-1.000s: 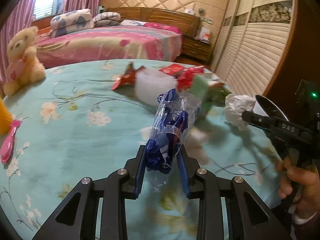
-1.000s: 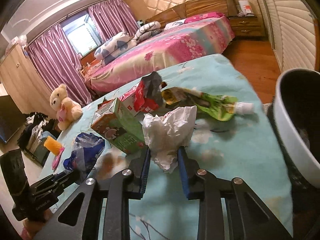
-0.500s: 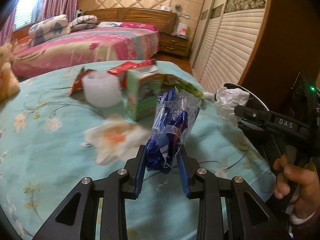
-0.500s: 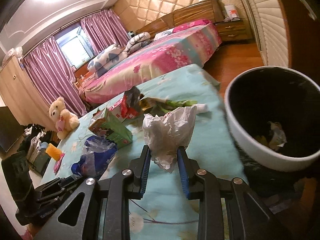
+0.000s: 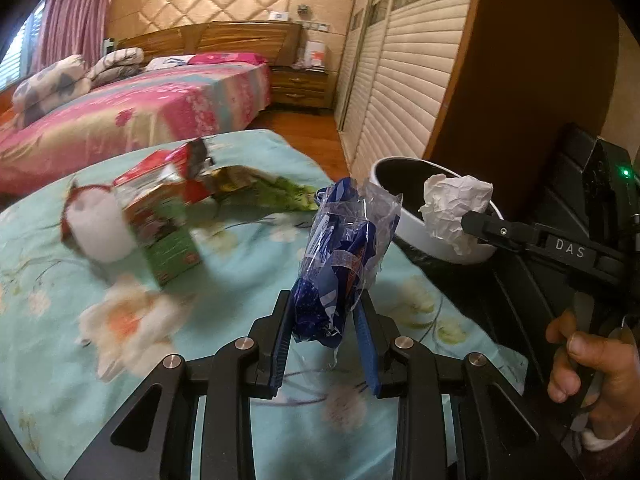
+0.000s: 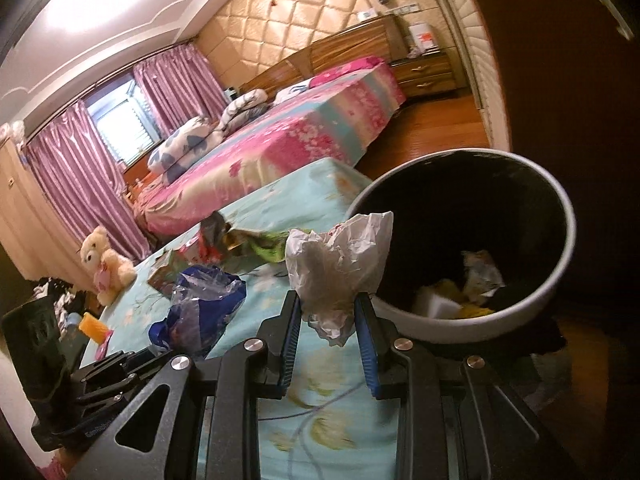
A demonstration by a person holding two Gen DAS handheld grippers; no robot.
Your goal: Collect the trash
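Observation:
My left gripper [image 5: 324, 320] is shut on a blue and clear plastic wrapper [image 5: 344, 252], held above the floral tablecloth [image 5: 240, 280]. My right gripper [image 6: 327, 312] is shut on a crumpled white tissue [image 6: 336, 264], held at the near rim of the white trash bin [image 6: 560, 272]. The bin has a black liner and some trash at its bottom. In the left wrist view the tissue [image 5: 452, 208] hangs over the bin [image 5: 416, 236], which stands past the table's right edge. The wrapper also shows in the right wrist view [image 6: 204, 304].
On the table lie a green carton [image 5: 168, 236], a white cup [image 5: 100, 228], a red packet [image 5: 160, 164] and a green pouch [image 5: 280, 196]. A teddy bear [image 6: 106, 264] sits at the table's far side. A bed [image 5: 140, 120] and wardrobe doors [image 5: 400, 80] stand behind.
Both grippers have swung right toward the bin with their loads. The tissue has gone from above the table to the bin's rim. The wrapper has moved closer to the table's right edge.

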